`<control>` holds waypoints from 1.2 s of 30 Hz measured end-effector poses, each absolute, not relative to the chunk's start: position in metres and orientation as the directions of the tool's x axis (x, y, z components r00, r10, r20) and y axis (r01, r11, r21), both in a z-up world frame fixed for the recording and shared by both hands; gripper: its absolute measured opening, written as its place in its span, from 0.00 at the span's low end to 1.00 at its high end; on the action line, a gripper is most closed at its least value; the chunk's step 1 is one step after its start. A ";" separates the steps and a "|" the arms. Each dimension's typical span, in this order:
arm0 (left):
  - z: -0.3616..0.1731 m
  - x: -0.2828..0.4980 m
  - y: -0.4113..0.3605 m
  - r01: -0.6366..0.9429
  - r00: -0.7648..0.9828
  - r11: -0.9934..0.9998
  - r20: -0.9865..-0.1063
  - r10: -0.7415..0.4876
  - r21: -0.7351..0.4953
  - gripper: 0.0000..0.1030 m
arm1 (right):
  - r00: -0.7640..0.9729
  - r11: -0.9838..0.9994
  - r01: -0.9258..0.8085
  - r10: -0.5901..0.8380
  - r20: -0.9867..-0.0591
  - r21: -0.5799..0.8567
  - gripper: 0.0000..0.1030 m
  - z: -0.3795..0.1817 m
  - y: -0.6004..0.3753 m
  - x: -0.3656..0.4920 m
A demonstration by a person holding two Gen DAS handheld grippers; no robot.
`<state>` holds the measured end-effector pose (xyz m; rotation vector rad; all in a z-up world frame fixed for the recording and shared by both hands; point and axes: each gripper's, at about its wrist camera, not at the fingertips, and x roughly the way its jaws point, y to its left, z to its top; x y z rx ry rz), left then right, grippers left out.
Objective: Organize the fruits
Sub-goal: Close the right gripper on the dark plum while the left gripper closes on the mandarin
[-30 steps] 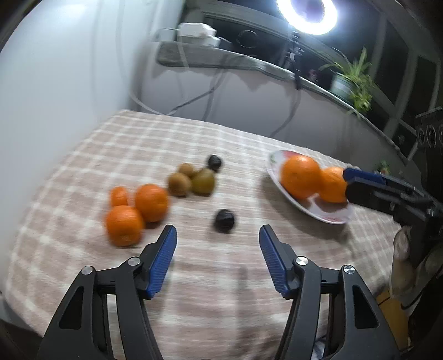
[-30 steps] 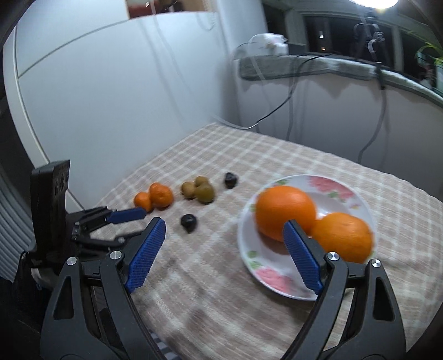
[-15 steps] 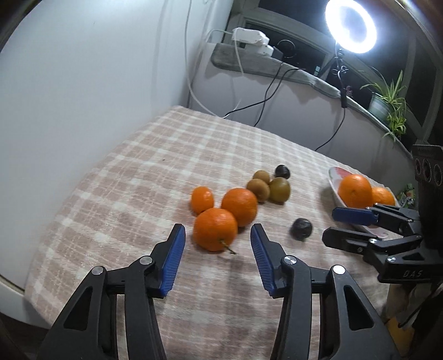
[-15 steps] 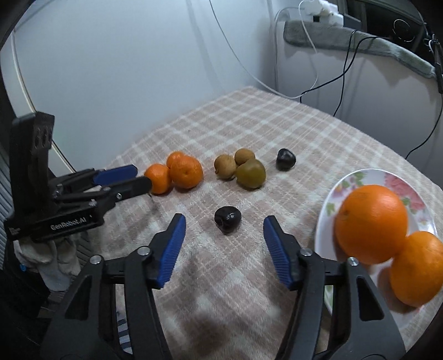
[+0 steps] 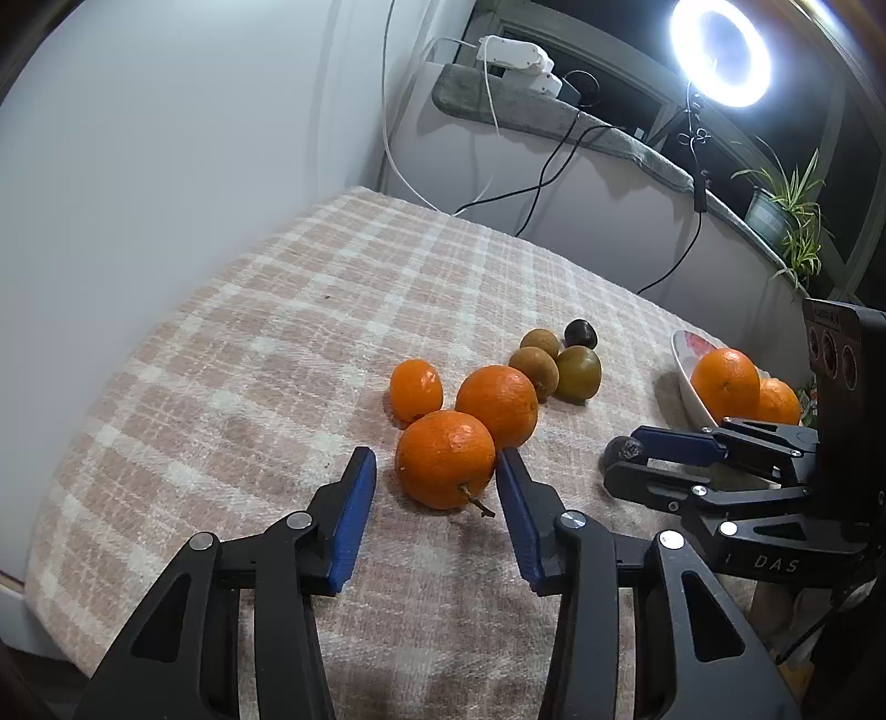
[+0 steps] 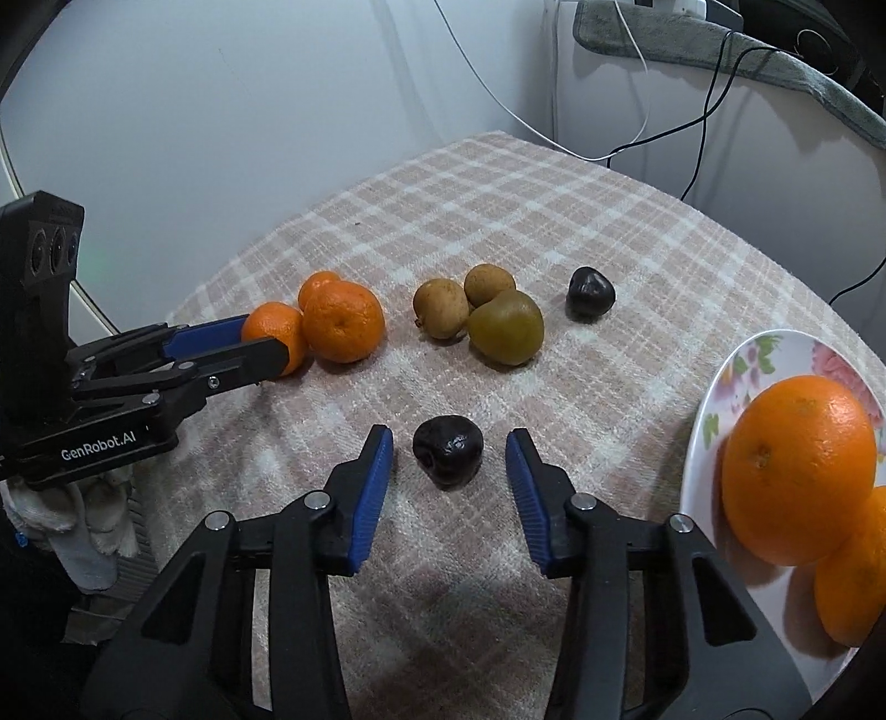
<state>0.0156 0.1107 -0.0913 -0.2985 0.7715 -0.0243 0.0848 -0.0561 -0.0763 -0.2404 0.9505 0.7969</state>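
Note:
My left gripper (image 5: 434, 487) is open around the nearest orange (image 5: 446, 466), its right pad touching or almost touching the fruit. Two more oranges (image 5: 496, 405) lie just behind it. My right gripper (image 6: 447, 471) is open with a dark fruit (image 6: 448, 450) between its fingertips, not touching. Three brown-green kiwis (image 6: 505, 327) and a second dark fruit (image 6: 590, 292) lie farther back. A flowered plate (image 6: 736, 365) at the right holds two oranges (image 6: 797, 468). The left gripper also shows in the right wrist view (image 6: 260, 340) at the orange (image 6: 274, 332).
The fruit lies on a checked cloth (image 5: 343, 310) over a round table. A white wall stands to the left. A ledge (image 5: 554, 116) with cables, a ring light (image 5: 720, 52) and a plant (image 5: 792, 205) runs behind the table.
Both grippers have moved forward and down: the left now brackets the nearest orange, the right has closed in on the dark fruit. Both stay open.

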 end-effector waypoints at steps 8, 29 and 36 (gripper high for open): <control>-0.092 0.018 0.110 -0.077 0.719 0.955 -0.680 -0.145 -0.286 0.35 | 0.338 0.692 -0.713 0.480 -0.810 0.113 0.27 -0.079 -0.050 0.086; -0.059 0.009 0.079 0.024 0.756 0.950 -0.616 -0.221 -0.311 0.34 | 0.411 0.724 -0.673 0.539 -0.735 0.155 0.26 -0.045 -0.094 0.065; -0.054 0.013 0.051 0.098 0.743 0.941 -0.605 -0.286 -0.324 0.34 | 0.467 0.768 -0.623 0.517 -0.717 0.148 0.26 -0.033 -0.131 0.057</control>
